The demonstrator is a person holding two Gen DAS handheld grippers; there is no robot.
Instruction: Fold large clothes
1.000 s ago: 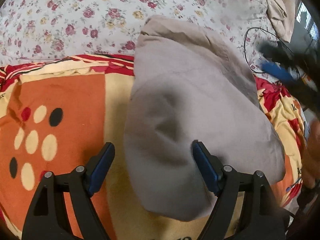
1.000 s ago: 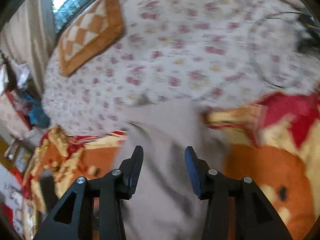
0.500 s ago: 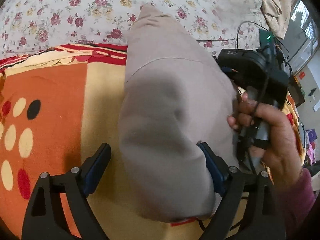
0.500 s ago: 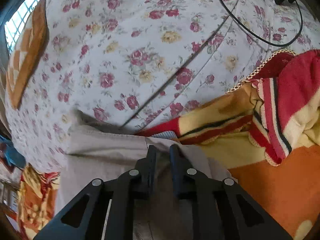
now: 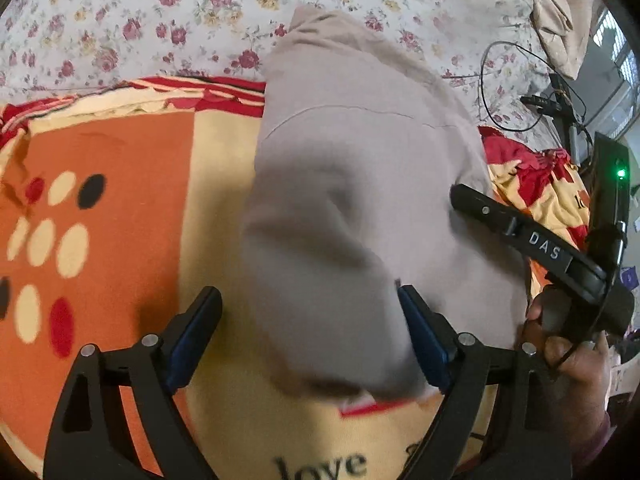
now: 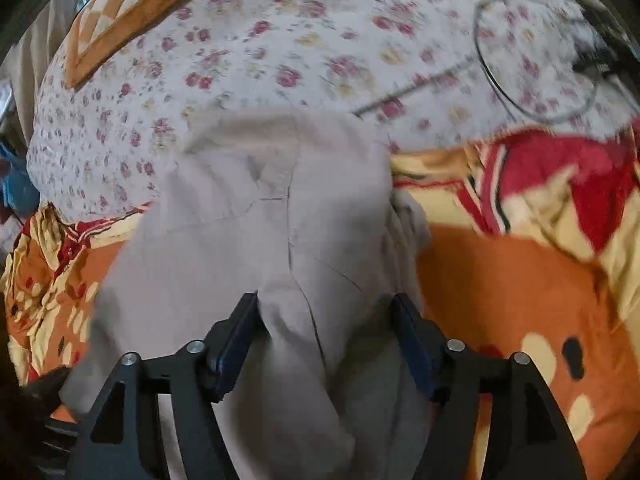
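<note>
Folded beige garment (image 5: 360,184) lies mid-frame on my orange blanket (image 5: 120,184), its top reaching the floral sheet (image 5: 160,20). Left gripper (image 5: 308,340) gapes wide, released. Right gripper (image 6: 324,344) has just been opening, cloth bunched between its fingers (unpinched). Readable: "DAS", "love".

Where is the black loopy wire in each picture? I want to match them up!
Left wrist view: the black wire loops at upper right on the flowery sheet, right of the grey garment.
Right wrist view: the same wire, blurred, loops at upper right on that sheet.
Shared landmark: the grey garment's far end, lying over the sheet's edge.
</note>
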